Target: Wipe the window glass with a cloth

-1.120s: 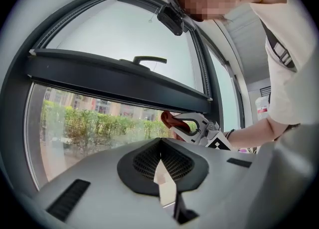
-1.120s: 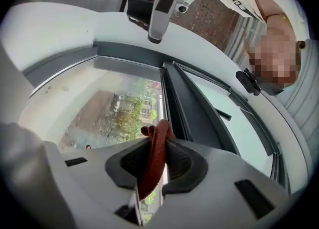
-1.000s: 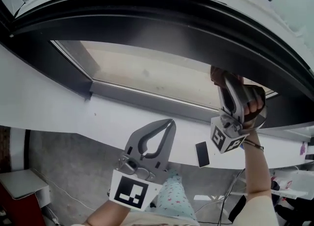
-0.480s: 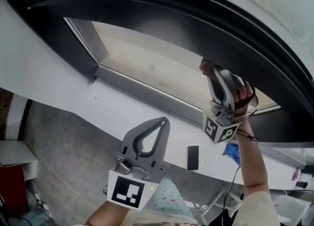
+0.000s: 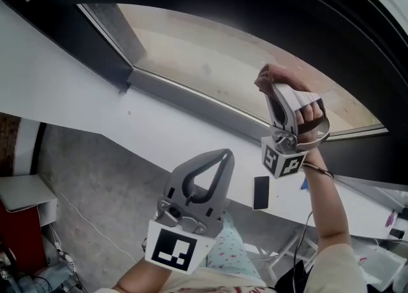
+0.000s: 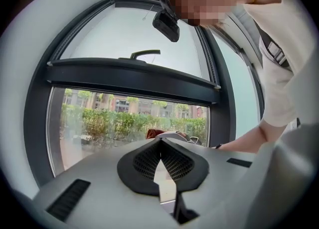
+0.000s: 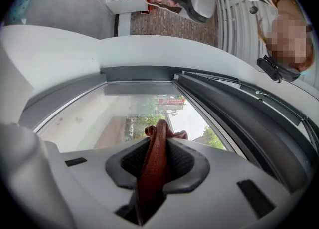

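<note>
So the right gripper [image 7: 158, 141] is clamped tight on the red cloth [image 7: 153, 161]. The bunched end pokes out right at the window glass [image 5: 191, 50], low on the pane (can't tell if it's actually touching). The left gripper [image 6: 160, 142] has its jaws pressed together on nothing and hangs well back from the glass.

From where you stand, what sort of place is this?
Probably an indoor room, home or office I cannot tell, beside a large window. The dark-framed window glass sits above a wide white sill, green hedges show outside, and the right tool holds a red-brown cloth.
</note>
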### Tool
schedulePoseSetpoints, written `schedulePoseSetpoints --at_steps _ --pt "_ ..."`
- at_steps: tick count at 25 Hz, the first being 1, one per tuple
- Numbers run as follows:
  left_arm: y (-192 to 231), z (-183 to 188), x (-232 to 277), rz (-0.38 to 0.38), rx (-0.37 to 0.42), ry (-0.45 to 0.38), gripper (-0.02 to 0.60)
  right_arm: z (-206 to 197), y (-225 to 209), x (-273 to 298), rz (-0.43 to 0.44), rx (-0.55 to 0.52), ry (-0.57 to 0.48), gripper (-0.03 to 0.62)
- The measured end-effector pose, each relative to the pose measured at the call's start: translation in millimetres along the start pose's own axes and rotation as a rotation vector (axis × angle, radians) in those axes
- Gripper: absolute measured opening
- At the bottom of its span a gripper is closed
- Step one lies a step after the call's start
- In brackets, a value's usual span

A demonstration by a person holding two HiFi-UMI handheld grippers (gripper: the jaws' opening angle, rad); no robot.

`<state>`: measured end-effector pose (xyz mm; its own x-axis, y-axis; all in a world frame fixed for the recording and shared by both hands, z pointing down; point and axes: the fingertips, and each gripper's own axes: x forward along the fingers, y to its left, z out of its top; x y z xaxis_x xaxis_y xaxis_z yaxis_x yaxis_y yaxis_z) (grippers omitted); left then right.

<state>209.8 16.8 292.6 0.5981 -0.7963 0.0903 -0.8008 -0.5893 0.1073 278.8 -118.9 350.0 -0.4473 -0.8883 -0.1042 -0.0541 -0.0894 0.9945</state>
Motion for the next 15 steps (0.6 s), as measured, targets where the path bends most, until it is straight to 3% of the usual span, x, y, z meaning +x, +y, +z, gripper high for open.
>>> schedulePoseSetpoints --at_steps 4,15 --pt "0.5 -10.0 5.0 -0.035 0.007 0.016 0.021 1.8 29.8 -0.5 0.042 -0.003 0.009 0.087" --pt "27.7 -32.4 16.0 -0.014 -0.039 0.045 0.021 10.6 131.2 -3.5 0.206 0.005 0.0 0.087"
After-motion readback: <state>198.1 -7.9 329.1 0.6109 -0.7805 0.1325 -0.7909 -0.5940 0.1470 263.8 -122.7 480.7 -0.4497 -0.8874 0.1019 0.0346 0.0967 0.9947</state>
